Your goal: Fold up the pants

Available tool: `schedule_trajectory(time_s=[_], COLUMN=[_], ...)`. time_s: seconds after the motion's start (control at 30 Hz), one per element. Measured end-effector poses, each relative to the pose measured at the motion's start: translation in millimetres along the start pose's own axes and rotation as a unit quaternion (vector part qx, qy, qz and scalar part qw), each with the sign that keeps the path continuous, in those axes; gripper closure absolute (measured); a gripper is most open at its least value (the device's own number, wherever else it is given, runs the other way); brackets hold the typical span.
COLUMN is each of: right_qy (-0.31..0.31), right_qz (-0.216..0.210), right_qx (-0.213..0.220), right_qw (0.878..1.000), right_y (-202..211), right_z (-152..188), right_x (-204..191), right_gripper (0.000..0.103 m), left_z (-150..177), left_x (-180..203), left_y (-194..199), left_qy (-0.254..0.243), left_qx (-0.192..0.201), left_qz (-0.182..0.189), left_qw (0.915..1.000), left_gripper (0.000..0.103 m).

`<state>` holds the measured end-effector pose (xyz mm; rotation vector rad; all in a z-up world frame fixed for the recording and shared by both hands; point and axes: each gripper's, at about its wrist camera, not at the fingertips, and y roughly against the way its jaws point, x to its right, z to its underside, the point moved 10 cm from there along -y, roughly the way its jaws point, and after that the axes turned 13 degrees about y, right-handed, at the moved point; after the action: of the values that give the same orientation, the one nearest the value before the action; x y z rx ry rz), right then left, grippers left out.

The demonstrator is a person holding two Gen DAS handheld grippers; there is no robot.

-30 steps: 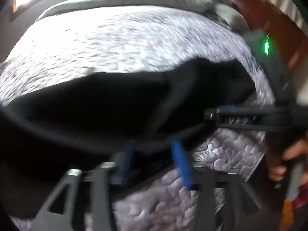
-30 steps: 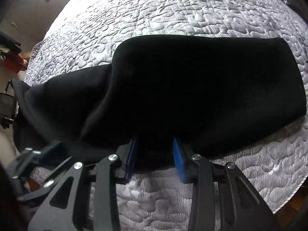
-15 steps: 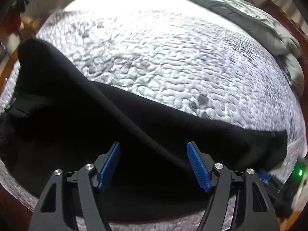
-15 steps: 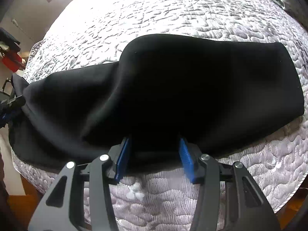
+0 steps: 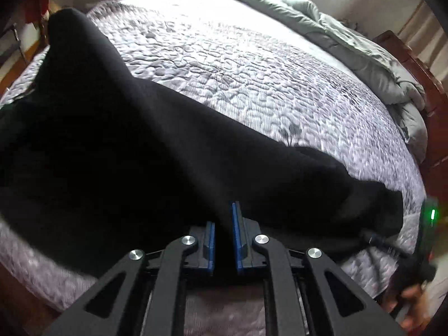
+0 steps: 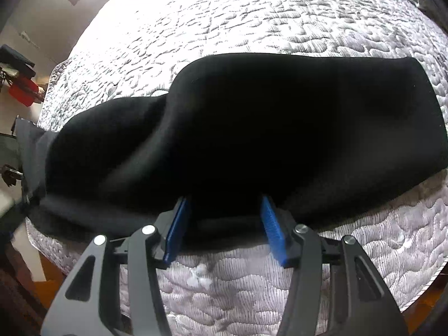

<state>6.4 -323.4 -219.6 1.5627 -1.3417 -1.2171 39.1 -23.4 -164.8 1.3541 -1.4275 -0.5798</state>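
Observation:
Black pants [image 5: 134, 151] lie folded lengthwise across the near edge of a quilted bed, also filling the middle of the right wrist view [image 6: 280, 128]. My left gripper [image 5: 224, 235] has its blue pads drawn close together on the near hem of the pants, which bunches between them. My right gripper [image 6: 225, 224] stands over the other stretch of the near edge. Its jaws are opening, and the cloth lies loose between the blue pads [image 6: 270, 218] without being pressed. The right gripper's body with a green light [image 5: 432, 214] shows at the right edge of the left wrist view.
The grey-white quilted bedspread [image 6: 252, 22] covers the bed. A rumpled grey-green duvet [image 5: 350, 42] is heaped along the far side beside a wooden headboard [image 5: 417, 64]. Red and dark items [image 6: 22, 92] sit off the bed's left end. A hand [image 5: 411, 302] shows at lower right.
My left gripper swept along the bed edge, rolled, and closed on the pants' hem after standing wide. My right gripper's pads have spread apart and let go of the cloth.

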Motion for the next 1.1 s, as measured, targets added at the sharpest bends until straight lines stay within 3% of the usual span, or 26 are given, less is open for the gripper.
schedule_trajectory(time_s=[0.23, 0.4, 0.53, 0.67, 0.83, 0.9, 0.93, 1.1], right_qy=[0.009, 0.095, 0.157, 0.167, 0.179, 0.175, 0.173, 0.168], right_qz=[0.008, -0.016, -0.064, -0.029, 0.003, 0.005, 0.005, -0.001], right_qx=[-0.018, -0.001, -0.024, -0.059, -0.051, -0.044, -0.042, -0.039], right_qw=[1.000, 0.995, 0.985, 0.984, 0.983, 0.984, 0.984, 0.985], right_y=[15.4, 34.4, 18.7, -11.5, -17.5, -17.0, -16.9, -12.5], right_z=[-5.3, -16.5, -10.3, -3.8, -3.2, -0.9, 1.7, 9.0], right_x=[4.2, -53.3, -113.1, -123.5, -117.7, -118.4, -121.1, -117.0], right_gripper=[0.049, 0.050, 0.054, 0.055, 0.052, 0.052, 0.052, 0.052], left_z=[30.4, 30.1, 31.4, 30.8, 10.9, -7.2, -22.4, -88.0], left_x=[-13.3, -13.3, -18.3, -25.5, -36.1, -47.7, -56.0, -92.7], left_y=[-9.4, -12.5, -10.5, -5.4, 11.1, 20.1, 26.4, 36.8], left_qy=[0.004, 0.005, 0.014, 0.018, 0.041, 0.047, 0.051, 0.083], left_qx=[0.015, 0.022, 0.019, 0.006, -0.014, 0.002, 0.015, 0.035], left_qz=[0.002, 0.004, 0.017, 0.029, 0.037, 0.016, 0.004, -0.037], left_qw=[0.9999, 0.9997, 0.9996, 0.9994, 0.9983, 0.9988, 0.9986, 0.9953], left_gripper=[0.093, 0.093, 0.092, 0.091, 0.081, 0.055, 0.051, 0.042])
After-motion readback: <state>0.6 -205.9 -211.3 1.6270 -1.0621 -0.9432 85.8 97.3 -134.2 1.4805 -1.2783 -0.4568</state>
